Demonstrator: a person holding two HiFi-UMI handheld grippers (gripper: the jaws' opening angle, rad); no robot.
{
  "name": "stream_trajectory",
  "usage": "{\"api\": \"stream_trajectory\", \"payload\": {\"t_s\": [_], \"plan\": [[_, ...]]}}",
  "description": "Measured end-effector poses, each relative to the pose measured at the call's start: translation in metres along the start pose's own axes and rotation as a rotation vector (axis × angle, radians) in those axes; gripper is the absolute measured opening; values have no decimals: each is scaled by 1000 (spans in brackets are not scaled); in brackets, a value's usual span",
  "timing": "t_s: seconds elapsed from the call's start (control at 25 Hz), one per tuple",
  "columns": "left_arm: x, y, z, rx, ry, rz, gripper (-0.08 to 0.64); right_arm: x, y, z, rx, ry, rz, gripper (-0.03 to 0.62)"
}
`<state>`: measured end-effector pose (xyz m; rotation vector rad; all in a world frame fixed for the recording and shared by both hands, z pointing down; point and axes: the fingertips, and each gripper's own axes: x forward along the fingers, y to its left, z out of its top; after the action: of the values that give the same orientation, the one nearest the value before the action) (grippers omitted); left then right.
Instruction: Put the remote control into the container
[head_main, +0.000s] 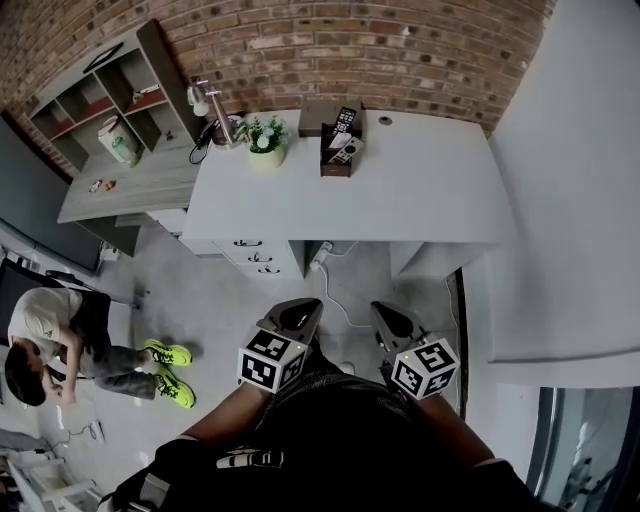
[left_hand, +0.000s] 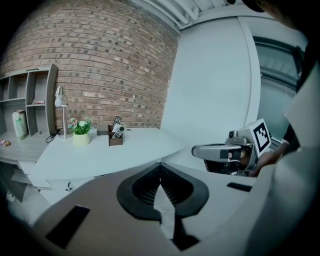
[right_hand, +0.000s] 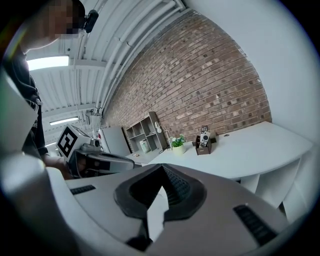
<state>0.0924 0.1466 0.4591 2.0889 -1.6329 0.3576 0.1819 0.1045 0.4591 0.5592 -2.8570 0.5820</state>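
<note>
A brown container (head_main: 336, 158) stands at the back of the white desk (head_main: 420, 190), with a black remote (head_main: 345, 120) and a white remote (head_main: 346, 150) standing in it. The container also shows far off in the left gripper view (left_hand: 115, 140) and in the right gripper view (right_hand: 203, 148). My left gripper (head_main: 300, 312) and right gripper (head_main: 392, 318) hang side by side over the floor, well short of the desk. Both are shut with nothing between the jaws: left gripper (left_hand: 160, 165), right gripper (right_hand: 161, 166).
A potted plant (head_main: 266, 140) and a desk lamp (head_main: 205, 100) stand left of the container. A lower grey desk with a shelf unit (head_main: 110, 95) adjoins on the left. A person (head_main: 60, 335) sits on the floor at the left. A white wall (head_main: 580, 200) runs along the right.
</note>
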Motion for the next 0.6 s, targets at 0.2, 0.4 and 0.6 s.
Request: {"api": "stream_trajectory", "payload": {"t_s": [0.2,0.4,0.6], "plan": [[-1,0,2,7,-3,0,5,1,4,3,-6,-11,8,8],[-3,2,1,15,-3,2,5,2,5,1,-5,-7,4,8],[-3,0,2,14,-4,3,5,3,4,1,1,-8,5,8]]}}
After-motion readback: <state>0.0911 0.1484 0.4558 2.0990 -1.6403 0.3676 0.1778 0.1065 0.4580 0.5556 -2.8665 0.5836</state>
